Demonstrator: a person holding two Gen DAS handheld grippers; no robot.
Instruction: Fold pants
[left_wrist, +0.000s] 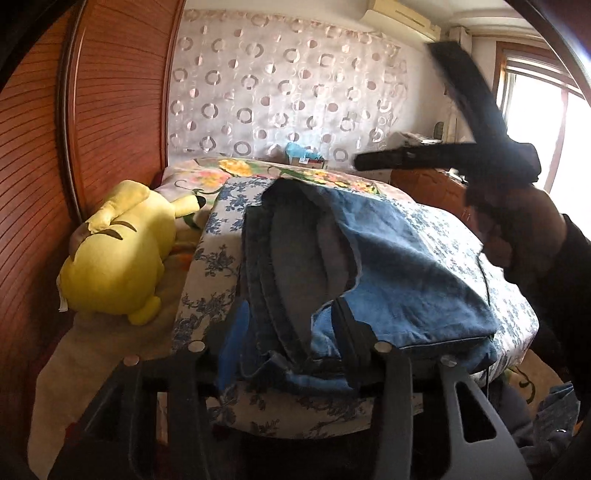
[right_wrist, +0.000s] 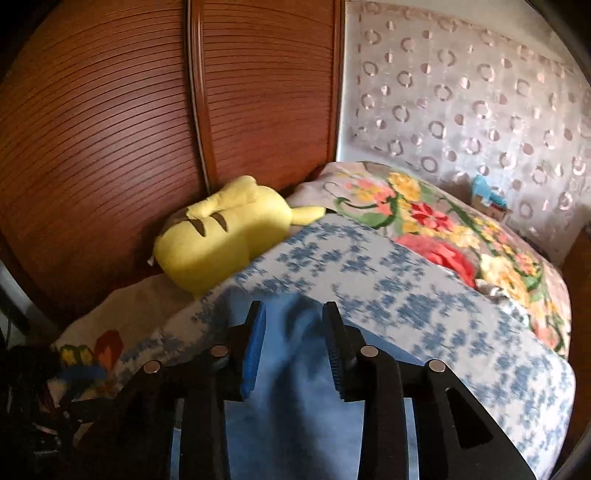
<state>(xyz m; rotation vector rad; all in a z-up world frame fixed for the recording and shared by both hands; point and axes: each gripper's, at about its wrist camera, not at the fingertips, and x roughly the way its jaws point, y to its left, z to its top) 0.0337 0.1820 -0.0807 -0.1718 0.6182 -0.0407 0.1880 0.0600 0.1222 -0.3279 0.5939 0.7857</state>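
Observation:
Blue denim pants (left_wrist: 388, 266) lie folded in a thick pile on the blue-flowered sheet (left_wrist: 214, 258) of a bed. My left gripper (left_wrist: 288, 310) stands open at the near edge of the pile, and a bunch of denim lies loose between its fingers. In the right wrist view my right gripper (right_wrist: 293, 308) is open too, with light blue denim (right_wrist: 291, 369) lying between and under its fingers without being pinched. A person's hand (left_wrist: 524, 229) holds that right gripper over the far right side of the pants; it is blurred there.
A yellow plush toy (left_wrist: 118, 251) lies left of the sheet against slatted wooden doors (left_wrist: 110, 110). A bright floral blanket (right_wrist: 443, 229) covers the far part of the bed. Behind it hangs a ring-patterned curtain (left_wrist: 277, 92), with a small blue item (left_wrist: 303, 151) at its foot.

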